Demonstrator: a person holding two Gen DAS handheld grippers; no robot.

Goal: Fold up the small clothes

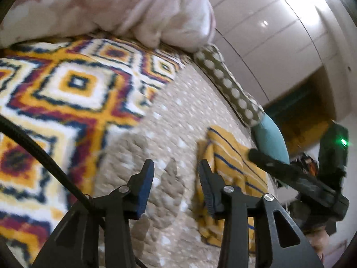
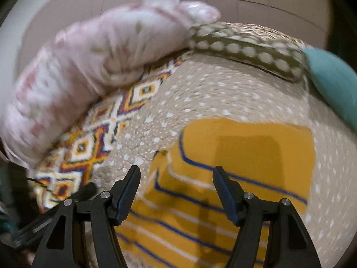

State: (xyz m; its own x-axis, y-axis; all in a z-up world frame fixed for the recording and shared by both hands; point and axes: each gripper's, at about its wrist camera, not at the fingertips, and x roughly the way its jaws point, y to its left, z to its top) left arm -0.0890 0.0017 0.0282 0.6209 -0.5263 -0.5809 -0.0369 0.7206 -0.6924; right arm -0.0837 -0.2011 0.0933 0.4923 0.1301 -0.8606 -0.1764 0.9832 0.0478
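Note:
A small yellow garment with blue and white stripes (image 2: pixel 241 167) lies partly folded on a beige quilted bedspread with white dots (image 2: pixel 212 93). My right gripper (image 2: pixel 176 172) is open and empty, held just above the garment's near part. In the left wrist view the garment (image 1: pixel 232 156) lies to the right of my left gripper (image 1: pixel 175 165), which is open and empty over the bare bedspread (image 1: pixel 169 120). The right gripper's body (image 1: pixel 312 183) shows at the right edge of that view, over the garment.
A colourful diamond-patterned blanket (image 1: pixel 67 89) covers the bed's left part. A pink and white bundled quilt (image 2: pixel 89 62) lies at the back. A green dotted pillow (image 2: pixel 245 49) and a teal pillow (image 2: pixel 334 84) lie along the far edge. A black cable (image 1: pixel 33 147) crosses at left.

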